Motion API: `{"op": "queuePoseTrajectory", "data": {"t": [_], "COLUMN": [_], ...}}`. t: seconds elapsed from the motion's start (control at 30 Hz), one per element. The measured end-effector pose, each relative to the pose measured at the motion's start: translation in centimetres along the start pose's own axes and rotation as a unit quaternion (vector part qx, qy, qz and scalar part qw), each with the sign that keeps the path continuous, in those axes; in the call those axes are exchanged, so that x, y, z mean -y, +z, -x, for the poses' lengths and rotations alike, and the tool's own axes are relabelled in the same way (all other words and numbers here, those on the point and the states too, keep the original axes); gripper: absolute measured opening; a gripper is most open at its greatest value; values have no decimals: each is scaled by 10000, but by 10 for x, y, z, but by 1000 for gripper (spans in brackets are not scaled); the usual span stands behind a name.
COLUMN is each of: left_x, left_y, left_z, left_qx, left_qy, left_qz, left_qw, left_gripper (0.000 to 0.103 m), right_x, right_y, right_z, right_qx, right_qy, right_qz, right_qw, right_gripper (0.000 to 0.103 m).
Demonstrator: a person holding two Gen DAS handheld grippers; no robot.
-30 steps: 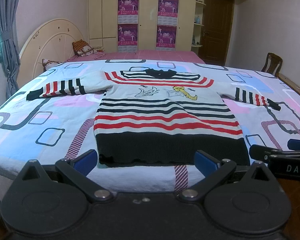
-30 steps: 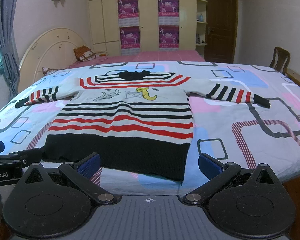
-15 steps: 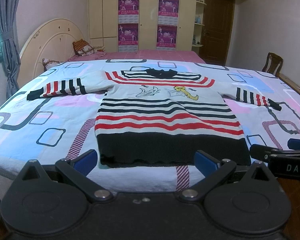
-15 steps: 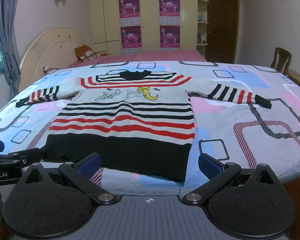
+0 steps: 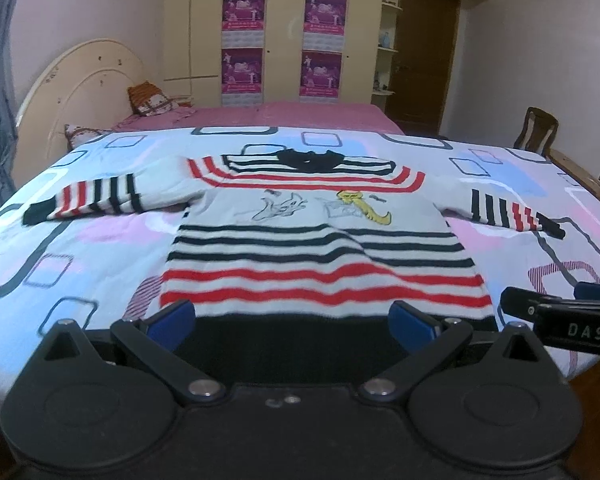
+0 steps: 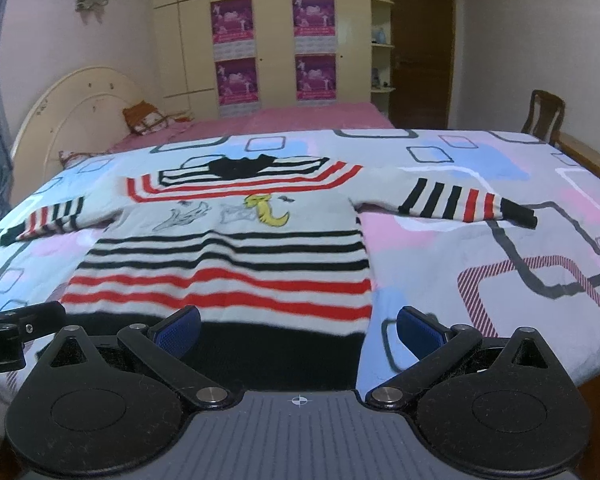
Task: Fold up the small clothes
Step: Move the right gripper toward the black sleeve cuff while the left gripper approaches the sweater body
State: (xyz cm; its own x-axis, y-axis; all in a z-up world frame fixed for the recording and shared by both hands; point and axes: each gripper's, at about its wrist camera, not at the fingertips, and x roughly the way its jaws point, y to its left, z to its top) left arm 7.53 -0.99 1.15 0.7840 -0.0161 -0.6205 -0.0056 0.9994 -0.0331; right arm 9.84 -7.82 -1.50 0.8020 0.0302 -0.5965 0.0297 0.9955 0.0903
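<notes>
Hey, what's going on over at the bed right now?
A person holds two gripping tools over a striped sweater spread flat on the bed, sleeves out to the sides. The left tool and right tool are both open at its black hem. No fold made yet.

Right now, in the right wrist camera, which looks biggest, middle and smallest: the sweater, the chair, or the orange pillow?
1. Sweater, by far the biggest.
2. Chair and orange pillow look about alike; both are far away, so I won't rank them.
</notes>
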Motion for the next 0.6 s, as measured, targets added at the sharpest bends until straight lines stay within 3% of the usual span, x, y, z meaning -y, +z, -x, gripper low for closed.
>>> {"op": "queuePoseTrajectory", "data": {"t": [0.6], "left_x": [-2], "left_y": [59], "left_z": [-112], "left_qx": [-403], "left_qy": [-631], "left_qz": [-90], "left_qw": [9972], "left_gripper": [103], "right_x": [17], "right_y": [56], "right_z": [-94], "right_qx": [-193], "right_qy": [-672], "right_qz": [-361], "right_qw": [9969], "right_gripper": [103]}}
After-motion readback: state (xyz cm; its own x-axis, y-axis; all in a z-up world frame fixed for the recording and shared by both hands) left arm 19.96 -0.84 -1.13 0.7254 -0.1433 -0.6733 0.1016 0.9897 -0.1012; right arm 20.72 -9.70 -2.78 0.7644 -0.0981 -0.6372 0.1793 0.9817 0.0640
